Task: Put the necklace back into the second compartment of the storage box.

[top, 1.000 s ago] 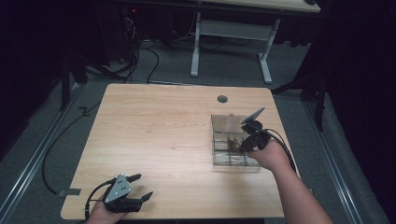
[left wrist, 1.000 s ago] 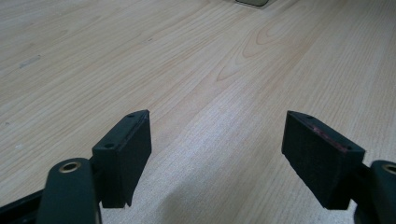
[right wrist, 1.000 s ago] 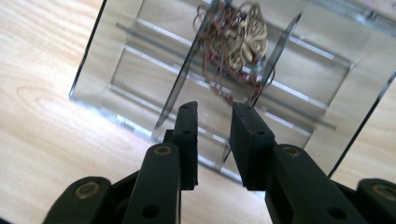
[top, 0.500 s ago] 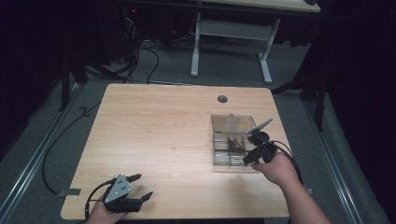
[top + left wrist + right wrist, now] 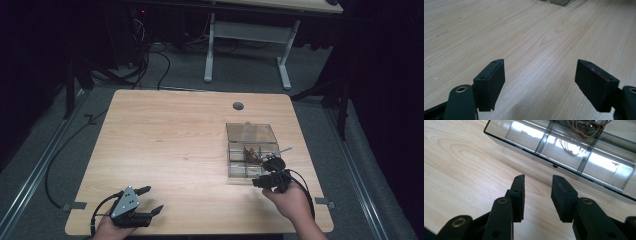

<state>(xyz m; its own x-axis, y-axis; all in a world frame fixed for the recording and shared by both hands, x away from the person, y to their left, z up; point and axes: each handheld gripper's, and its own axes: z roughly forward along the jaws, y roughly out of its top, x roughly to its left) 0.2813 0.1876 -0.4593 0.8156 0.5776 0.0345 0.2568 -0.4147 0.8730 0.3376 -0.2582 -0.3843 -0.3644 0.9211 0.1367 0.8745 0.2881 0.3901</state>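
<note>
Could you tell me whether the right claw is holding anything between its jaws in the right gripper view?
No, the right claw has only bare table between its jaws, just short of the clear compartment box.

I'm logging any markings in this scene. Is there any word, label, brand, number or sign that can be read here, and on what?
None can be read: the clear compartment box, the wooden table, the left gripper and the right gripper show no legible text. A reddish smear on one pad of the left gripper is no lettering.

Clear box (image 5: pixel 564 150) cut off at top and right; brown contents (image 5: pixel 251 152) too small to identify
</note>
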